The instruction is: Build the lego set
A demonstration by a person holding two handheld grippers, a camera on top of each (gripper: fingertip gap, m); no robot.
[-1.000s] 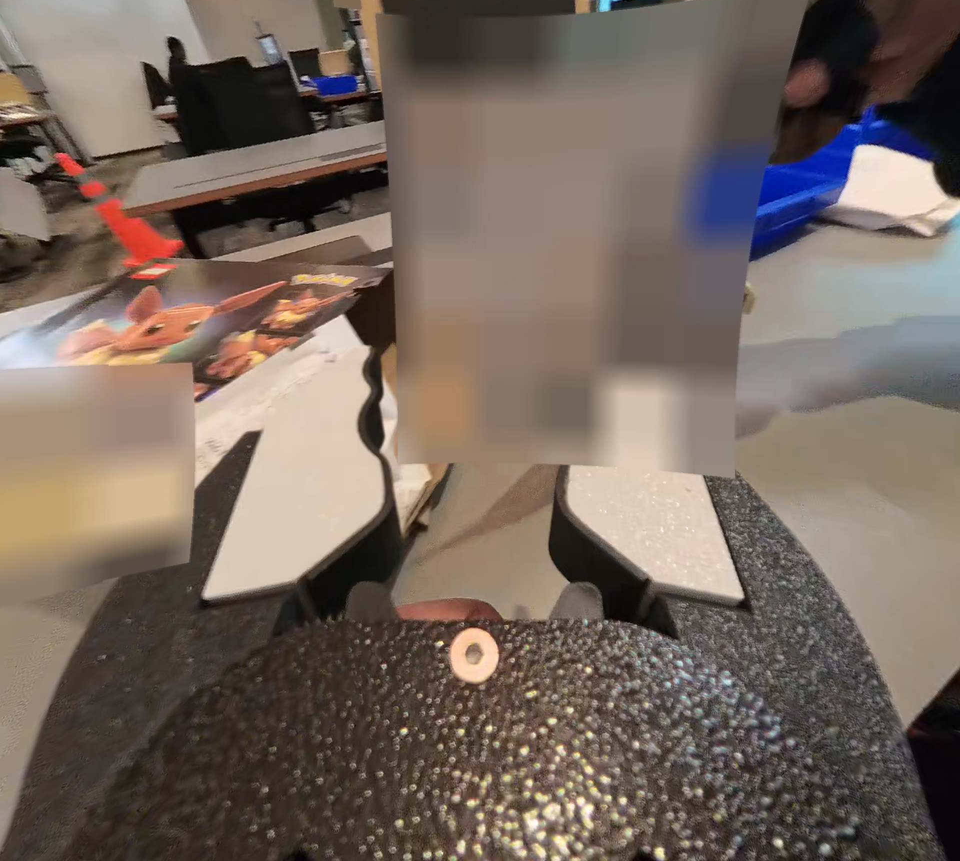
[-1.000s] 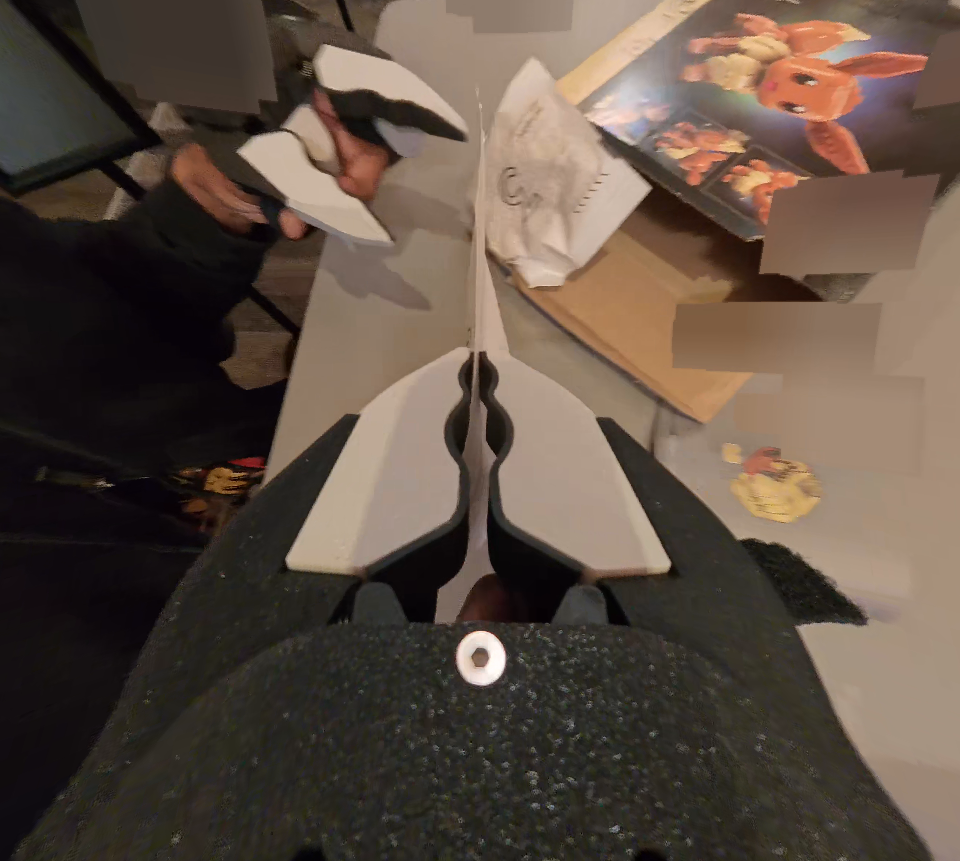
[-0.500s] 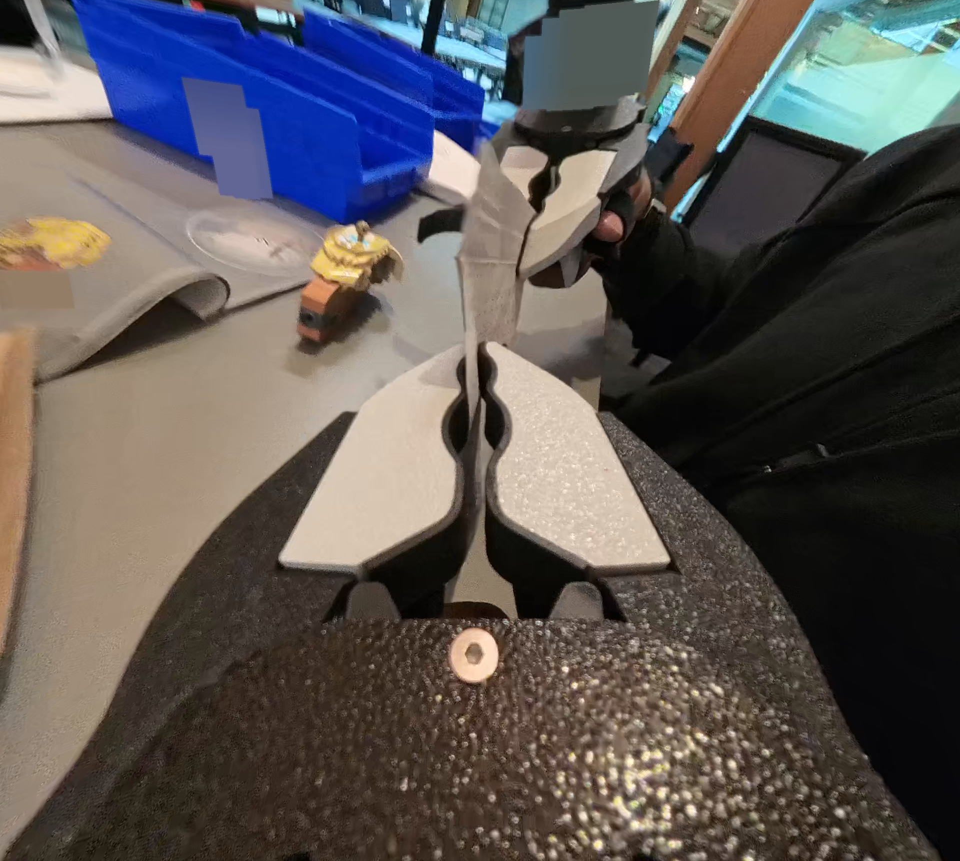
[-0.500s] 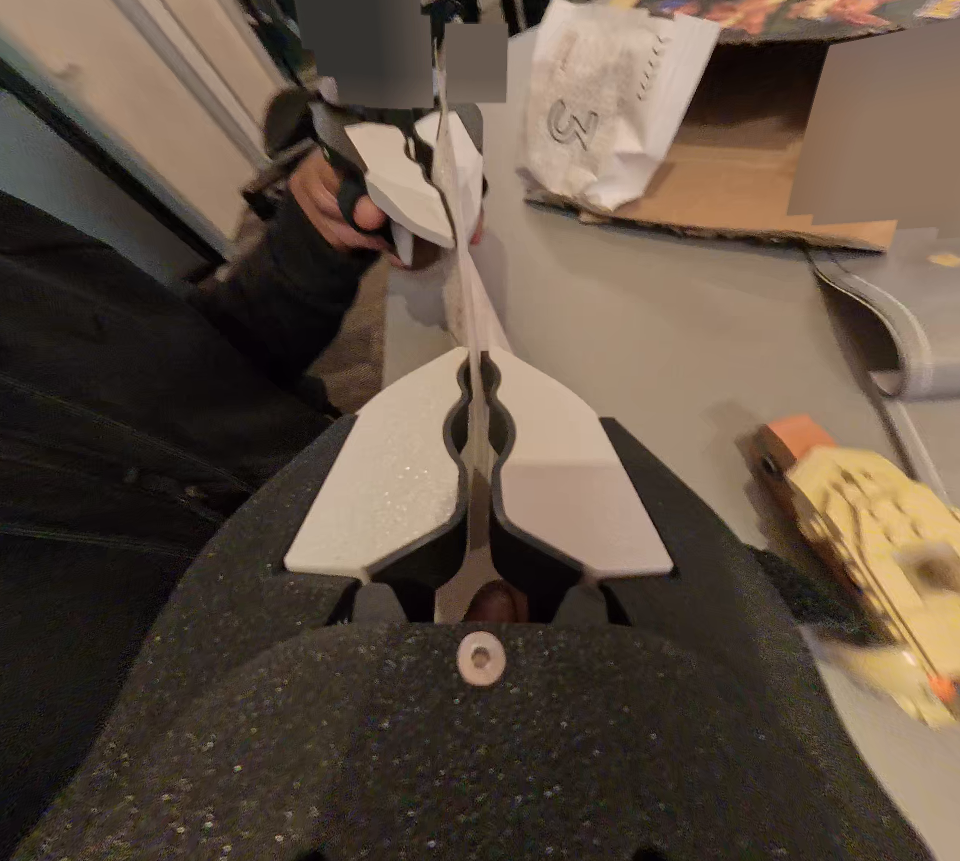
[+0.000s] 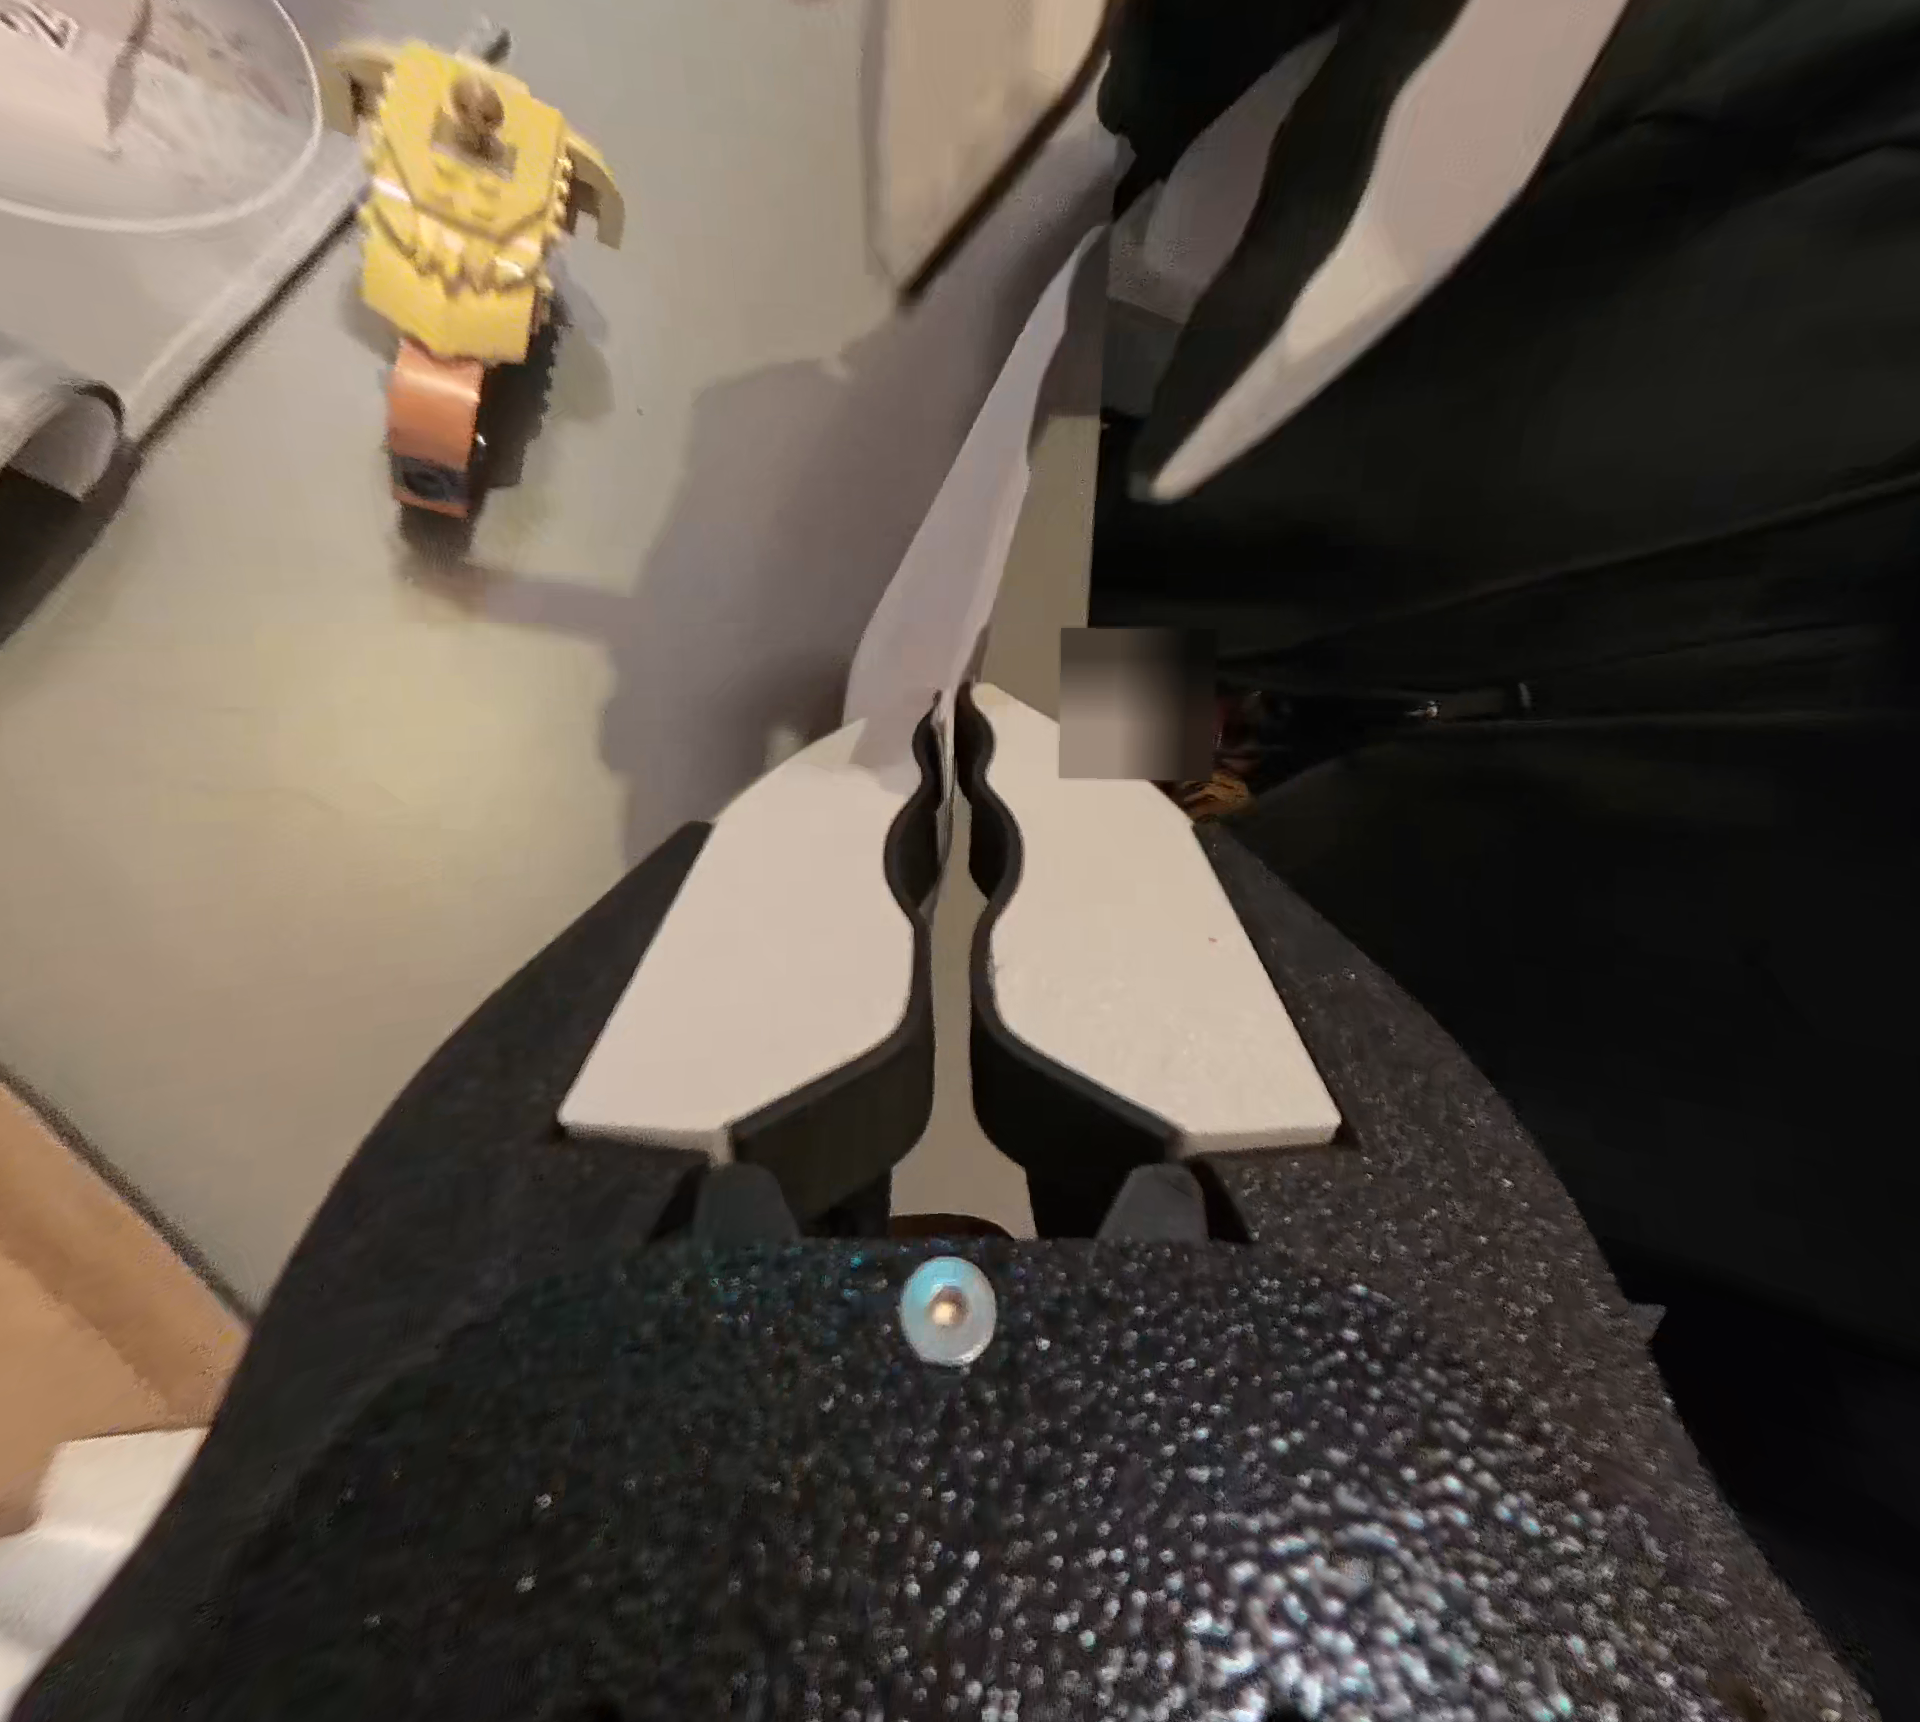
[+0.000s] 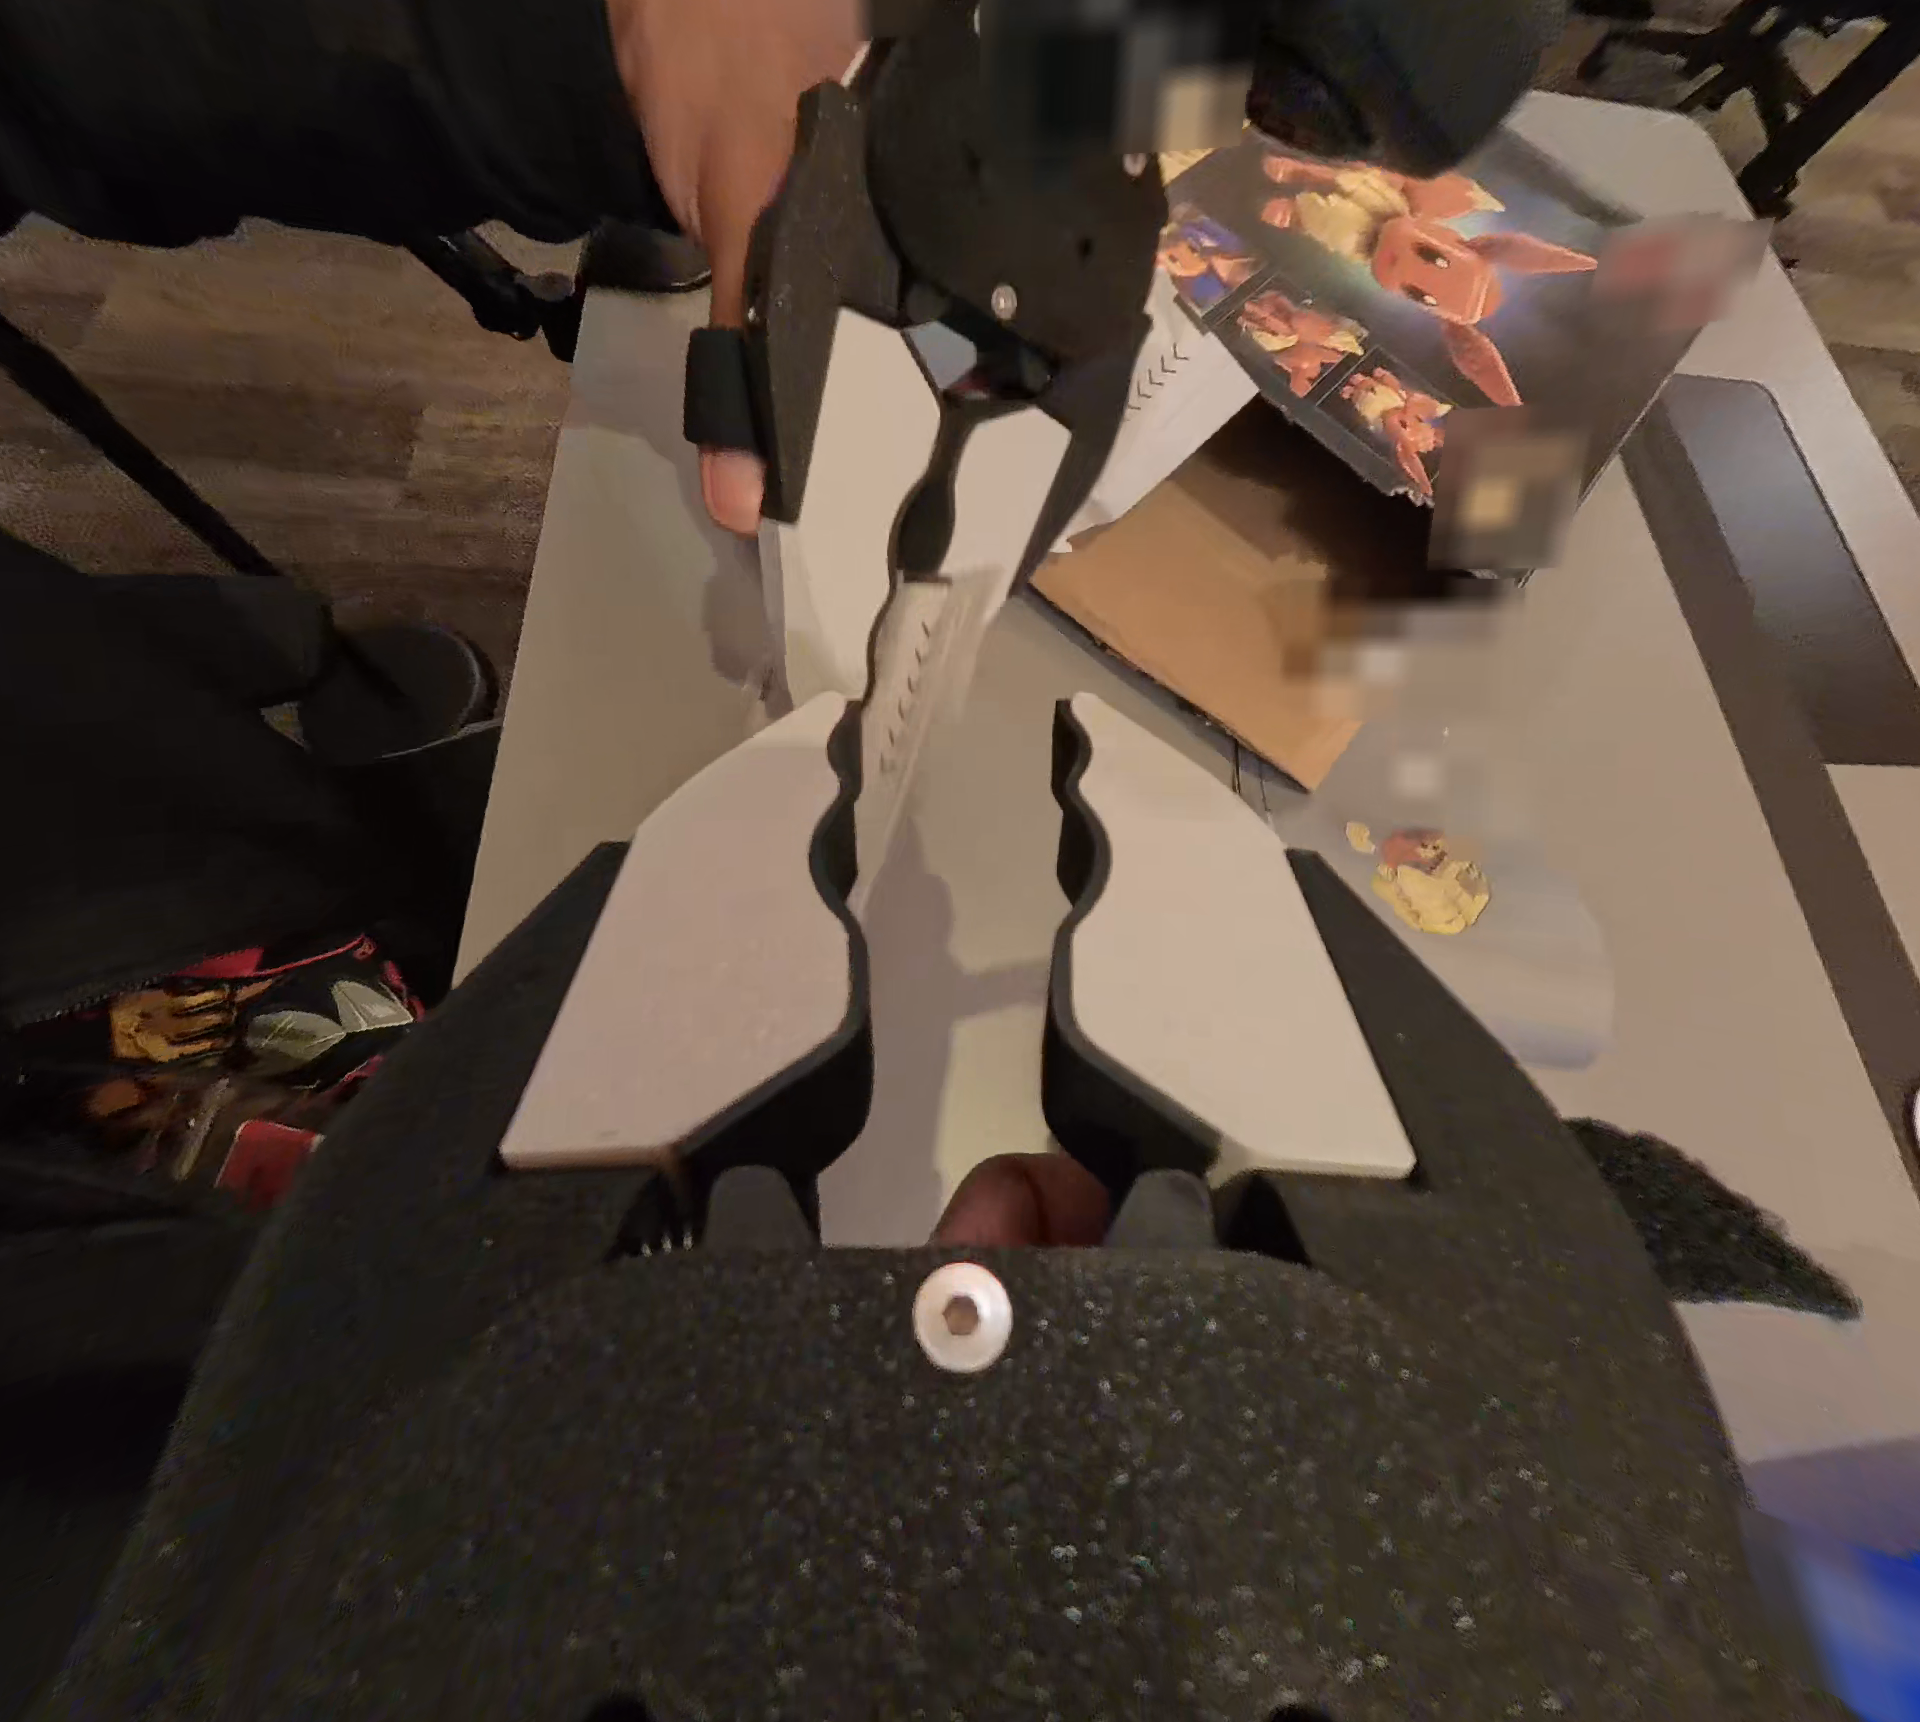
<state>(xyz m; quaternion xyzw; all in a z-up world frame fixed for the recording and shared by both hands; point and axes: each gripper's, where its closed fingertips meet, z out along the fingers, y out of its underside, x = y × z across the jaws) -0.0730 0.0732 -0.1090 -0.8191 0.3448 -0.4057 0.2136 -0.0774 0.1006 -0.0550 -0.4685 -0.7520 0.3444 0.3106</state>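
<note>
- The left tool is closed on a thin white paper strip. Both pads press on the strip's end, and the strip runs away from the tips towards the other tool.
- In the right wrist view this pair hangs above the surface, close to its left edge. Past that edge there is only floor and the person's dark clothing.
- The right tool is open. The paper strip lies along its left finger, while the right finger stands clear of the strip with bare surface showing in the gap. As the pictures show it, the paper hangs from the left tool alone.
- Just right of the strip, an open cardboard box lies with its printed lid towards the far edge. Its near corner comes close to the right tool's right fingertip, so there is little room on that side.
- Farther right and nearer, a small yellow brick figure lies on the surface, well apart from both tools.
- In the left wrist view a clear round disc lies just beside the figure.
- The widest bare stretch of surface runs from under the tools back along the left edge. A drift left would carry the strip off over the floor.
</note>
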